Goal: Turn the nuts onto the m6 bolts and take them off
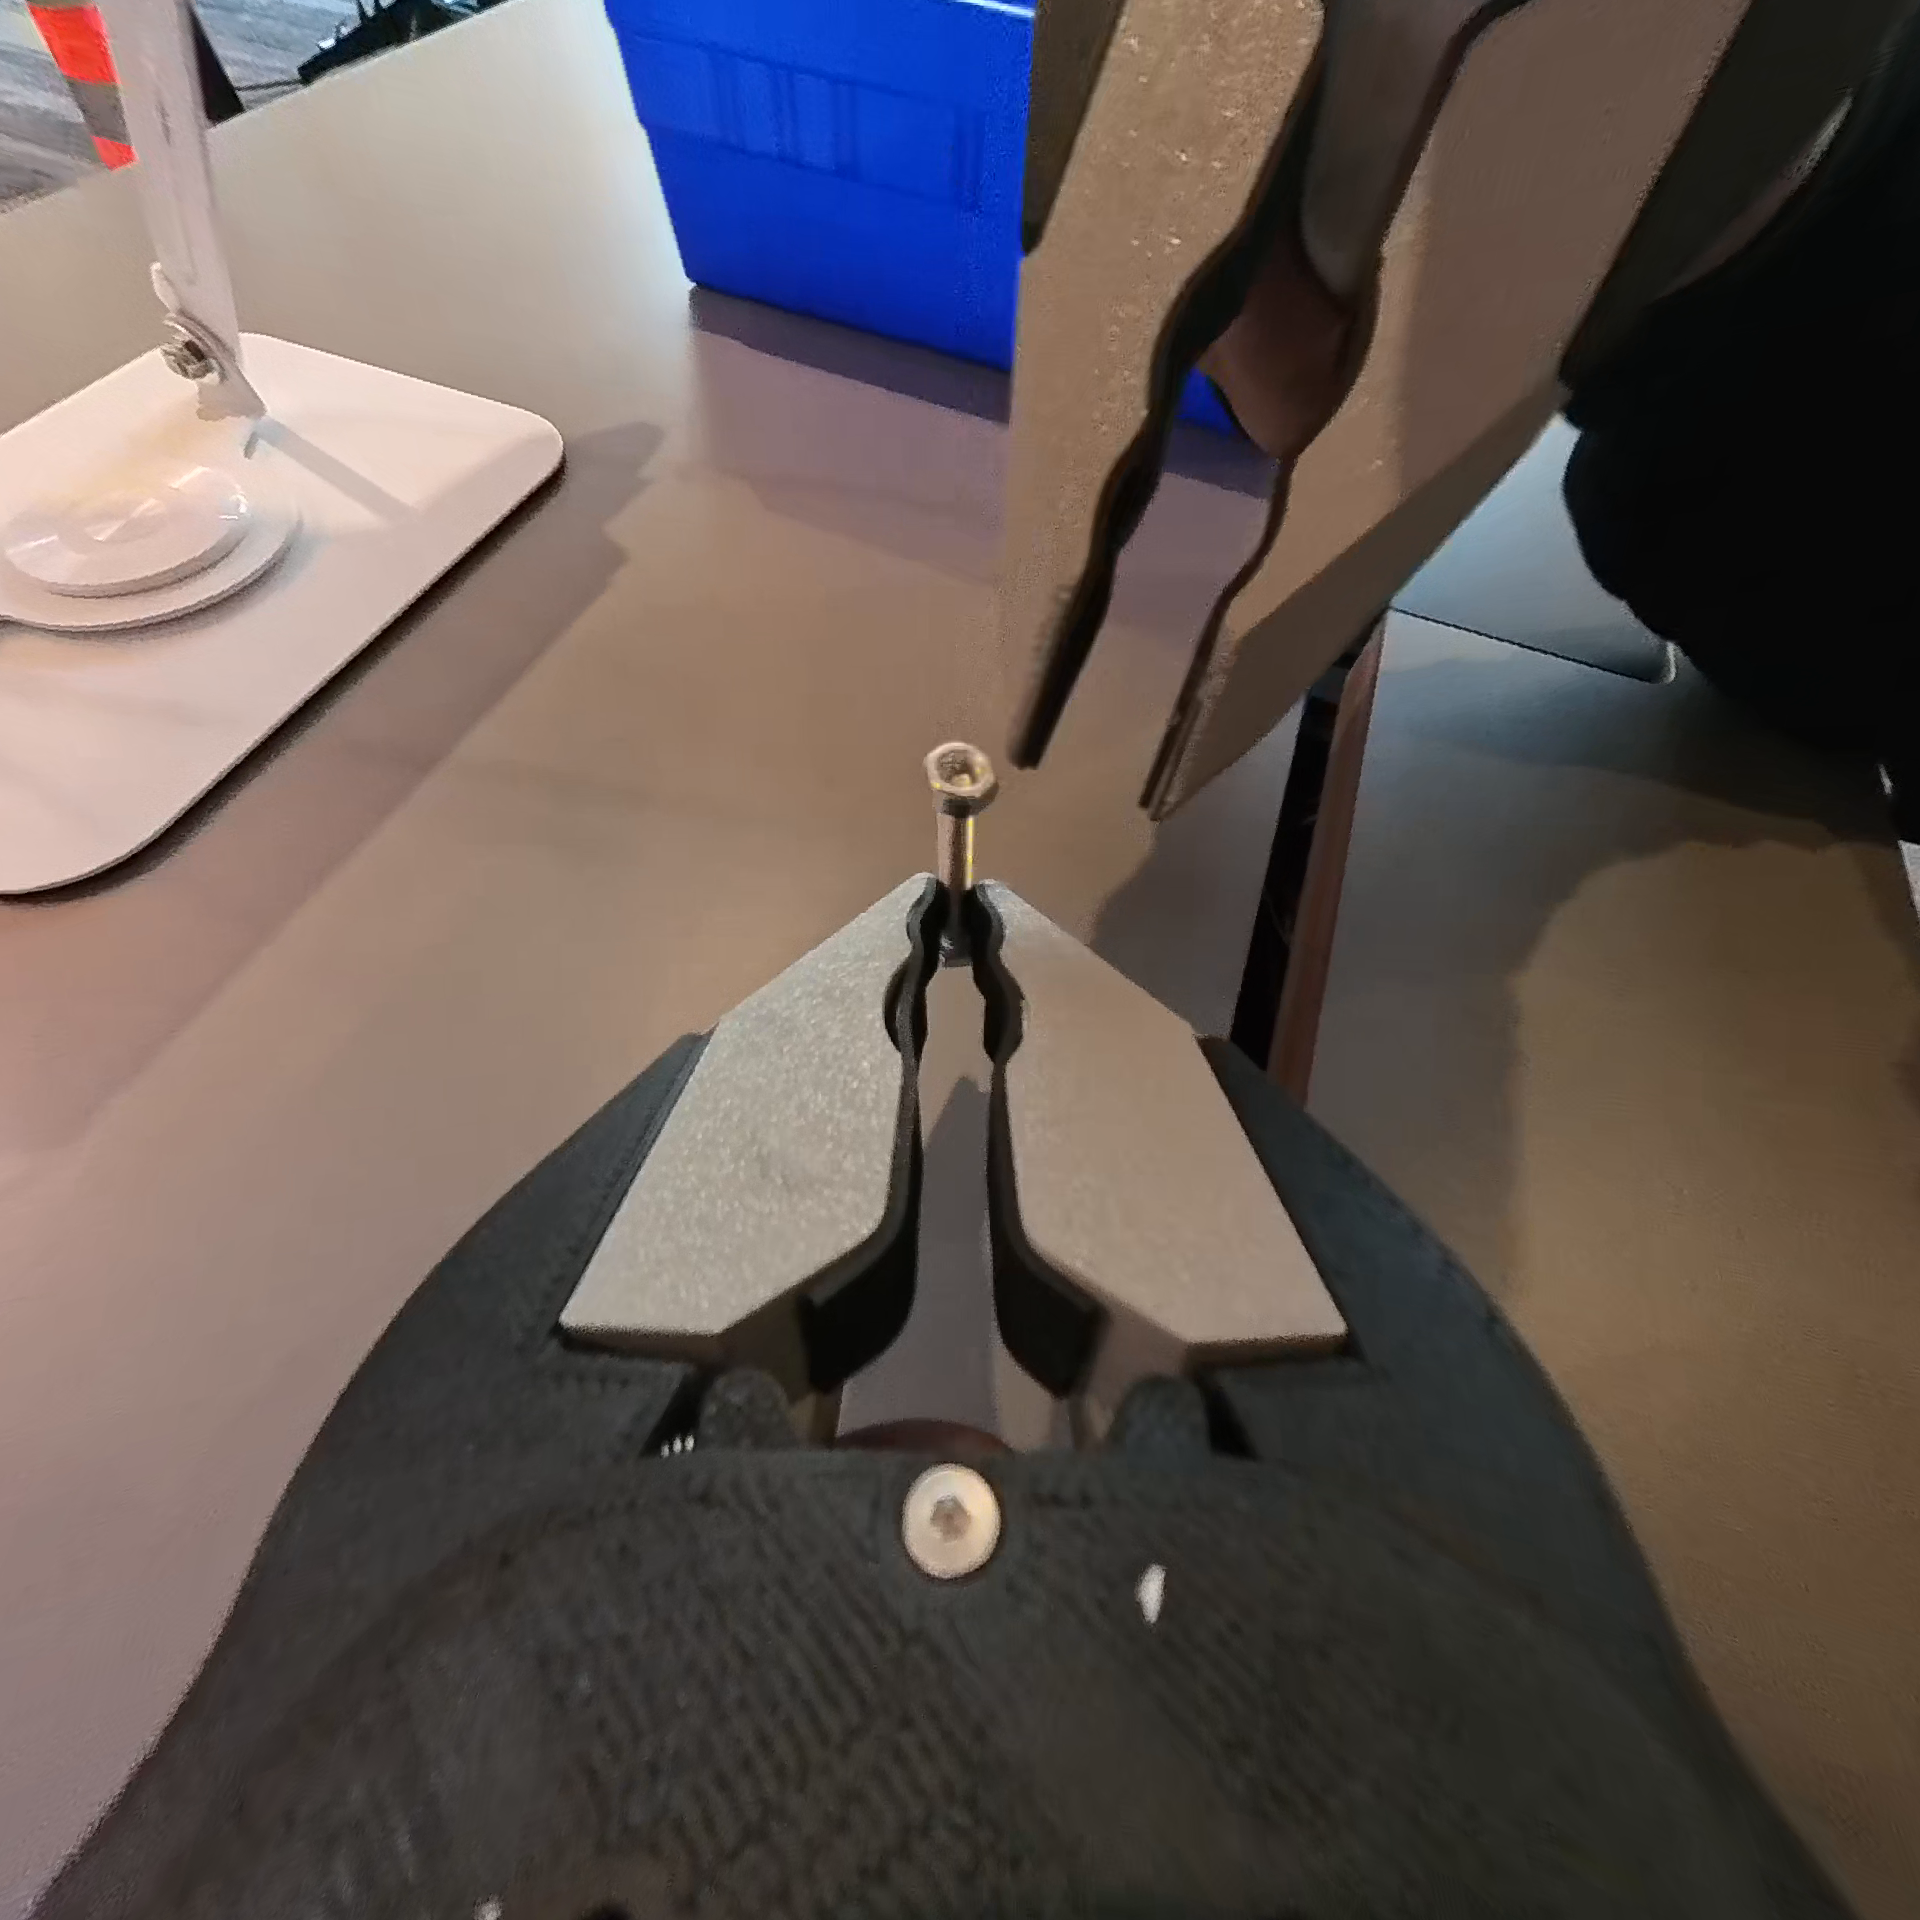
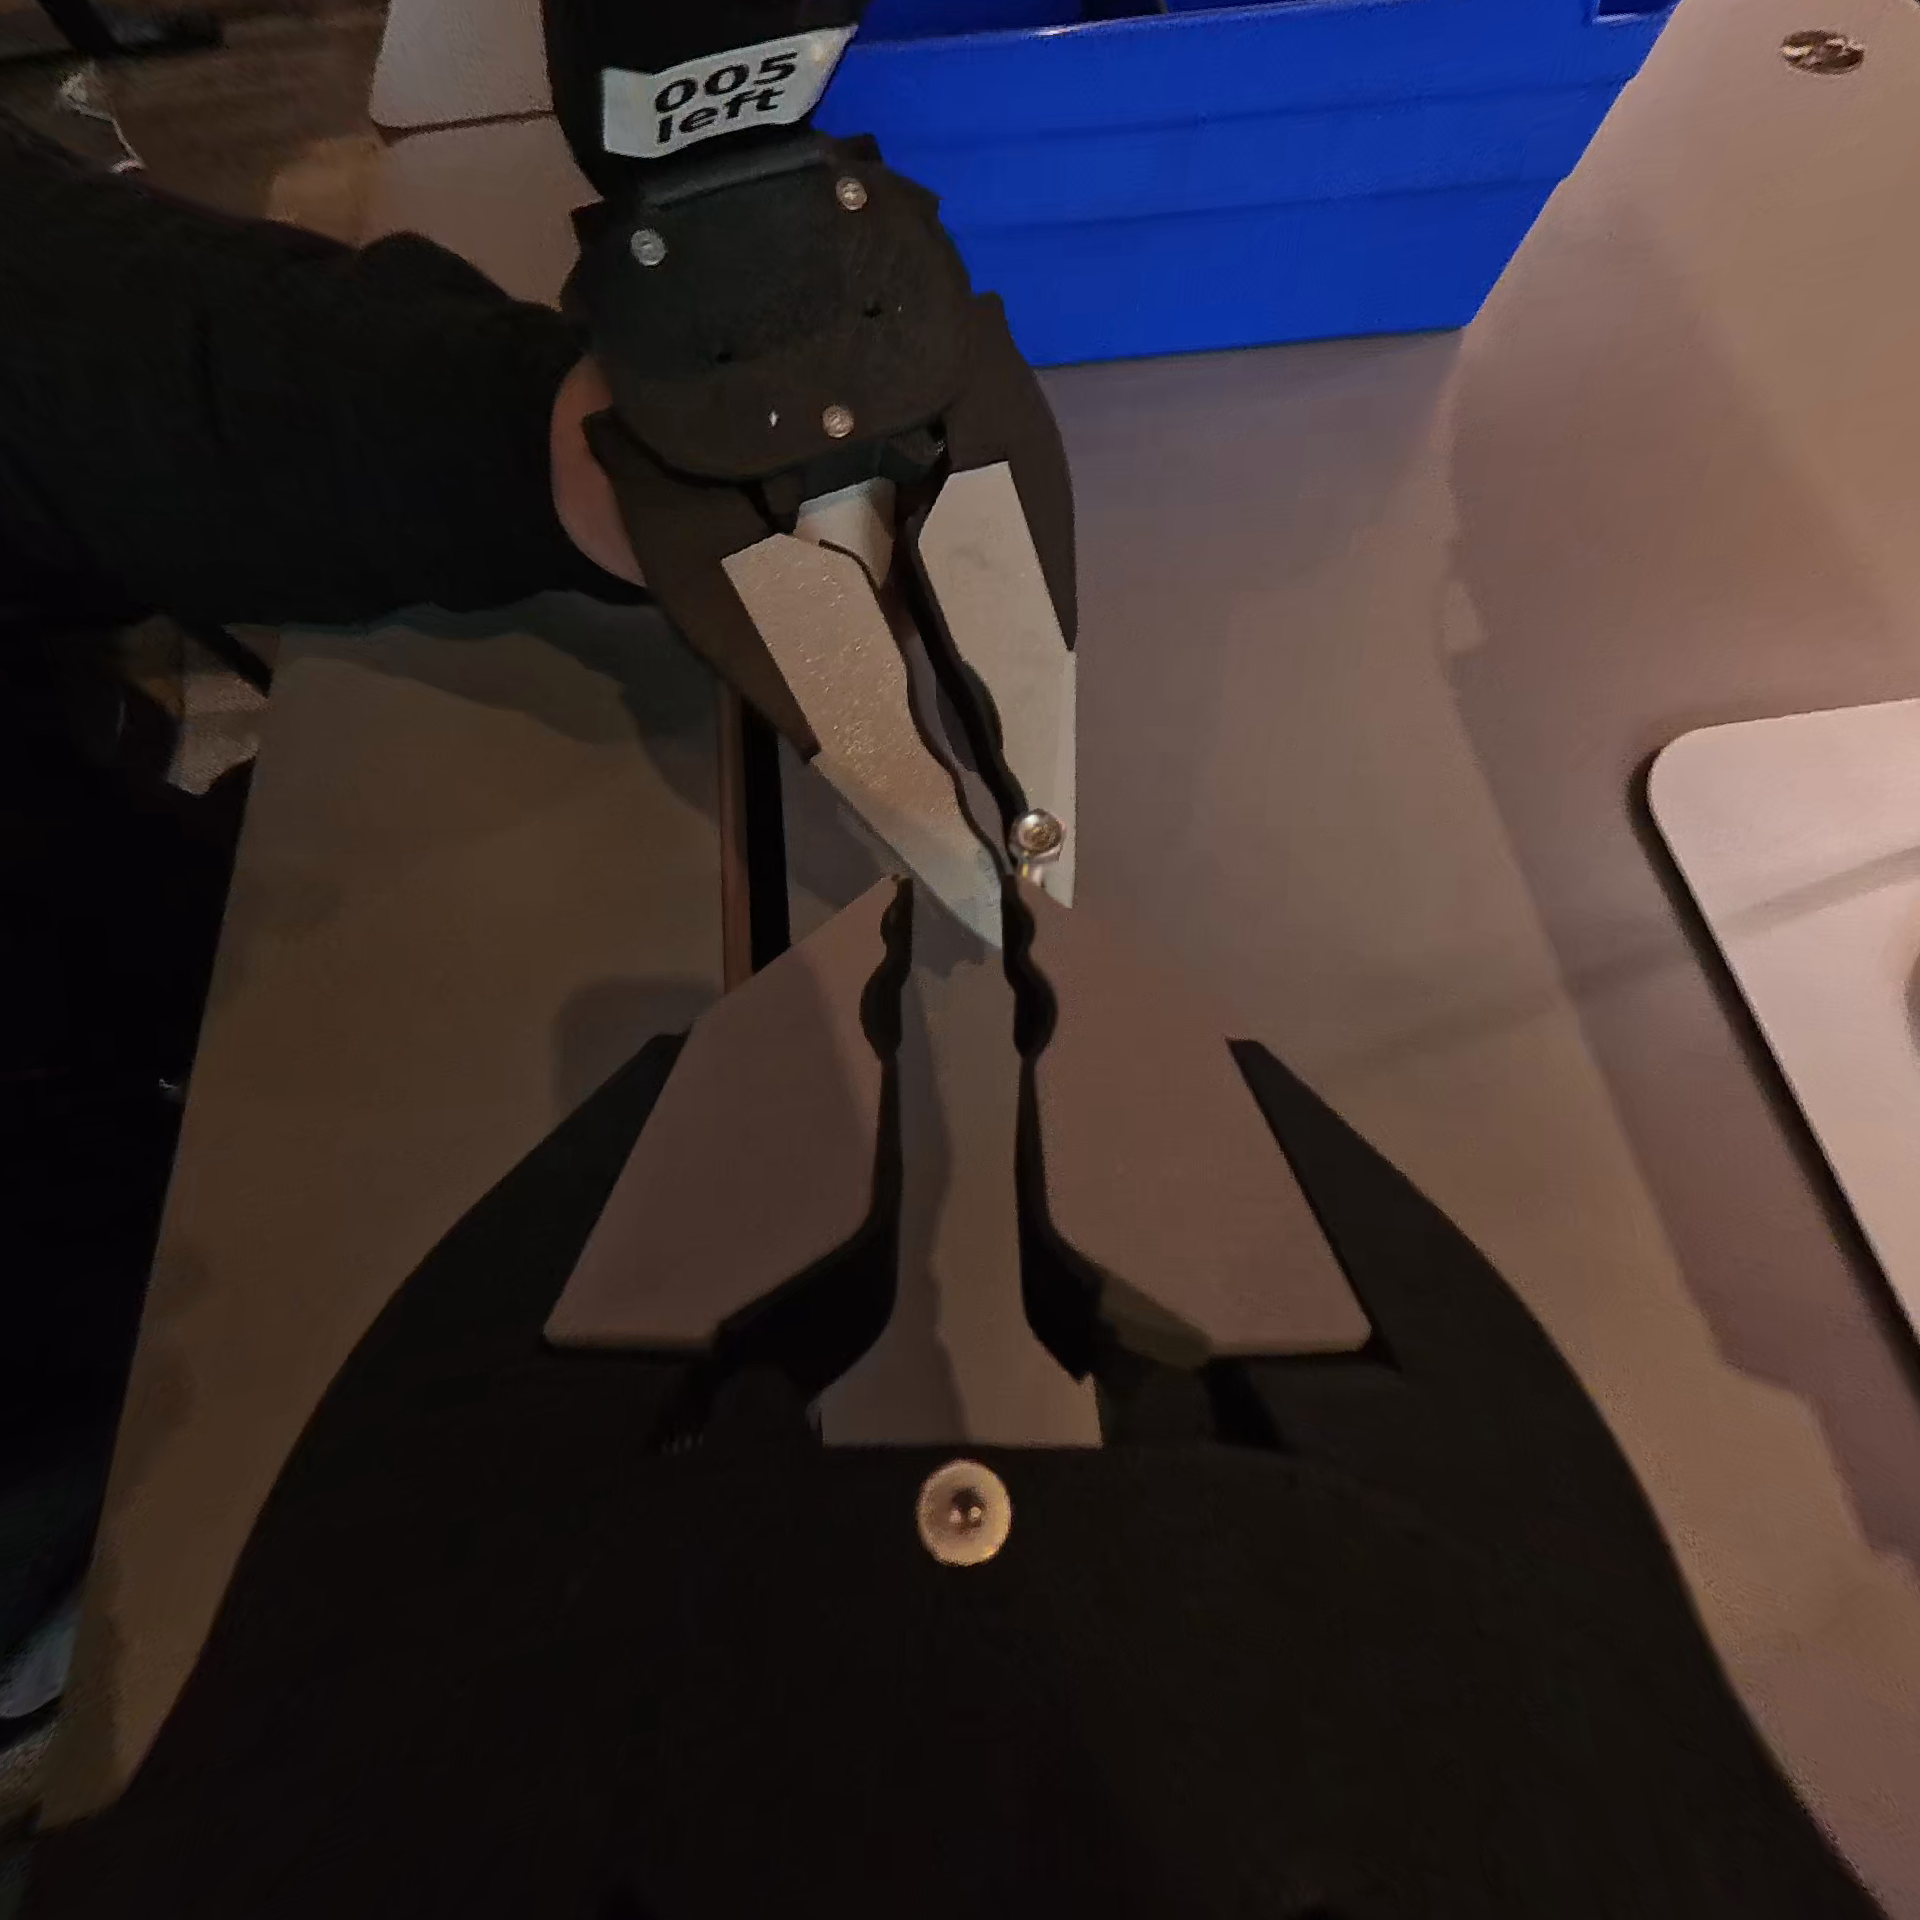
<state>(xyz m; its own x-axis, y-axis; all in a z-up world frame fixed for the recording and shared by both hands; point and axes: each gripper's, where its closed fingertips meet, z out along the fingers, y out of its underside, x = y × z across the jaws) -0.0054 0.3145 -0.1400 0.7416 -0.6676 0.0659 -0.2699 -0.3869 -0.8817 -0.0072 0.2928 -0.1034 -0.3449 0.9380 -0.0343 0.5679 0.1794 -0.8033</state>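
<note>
Left wrist view: my left tongs point(image 1: 958, 902) pinch the small, stiff, slick bolt point(image 1: 960, 808) by its shank. Right tongs point(image 1: 1091, 781), slightly parted and empty, should take any nut by its flats.

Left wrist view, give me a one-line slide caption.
Left gripper clamps an upright bolt while the open right gripper hovers beside its head.

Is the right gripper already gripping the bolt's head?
No: the right gripper hangs open beside the bolt, which the left gripper holds.
</note>
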